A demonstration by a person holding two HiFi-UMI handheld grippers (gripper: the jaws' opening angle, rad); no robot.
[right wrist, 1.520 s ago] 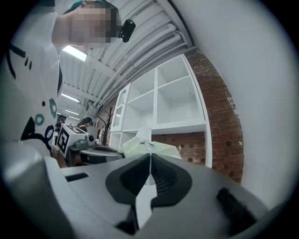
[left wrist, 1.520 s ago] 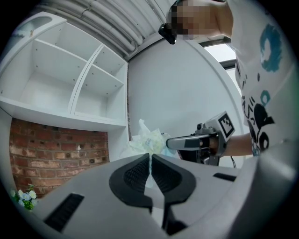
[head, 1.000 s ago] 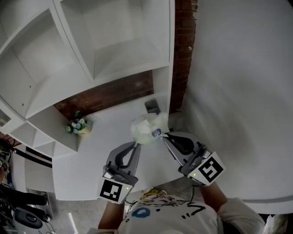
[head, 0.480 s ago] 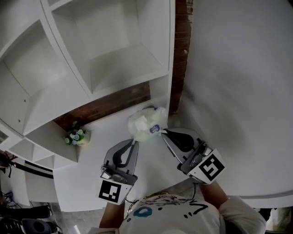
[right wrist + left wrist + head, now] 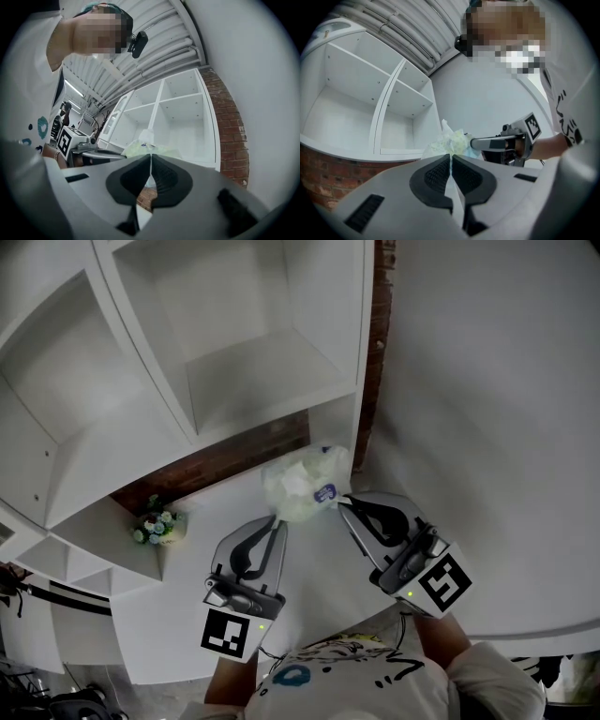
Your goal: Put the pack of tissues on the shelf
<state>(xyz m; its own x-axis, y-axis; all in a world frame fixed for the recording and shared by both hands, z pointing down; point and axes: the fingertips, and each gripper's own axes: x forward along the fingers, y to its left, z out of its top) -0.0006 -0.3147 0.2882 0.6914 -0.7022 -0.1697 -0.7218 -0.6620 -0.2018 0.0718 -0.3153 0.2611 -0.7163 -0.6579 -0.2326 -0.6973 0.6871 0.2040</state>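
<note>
Both claws are on the pack of tissues, one from each side. It hangs off the counter, up in front of the brick strip and just below the lowest board of the white shelf.

From the head view you get the layout. The left claw is at the pack's lower left corner and the right claw is at its right edge by the little blue label. A small bunch of flowers sits off to the left on the counter. What you can't really read from up there is the grip.

The gripper views sort that out. In the left gripper view the claw is pressed together with a thin bit of white wrapper pinched in the seam, and the crumpled pack bulges just past the tips. The right gripper view shows the same thing, claw closed on a sliver of wrapper. It also looks straight into the empty shelf cubbies behind the pack, which the head view only sees from above.
</note>
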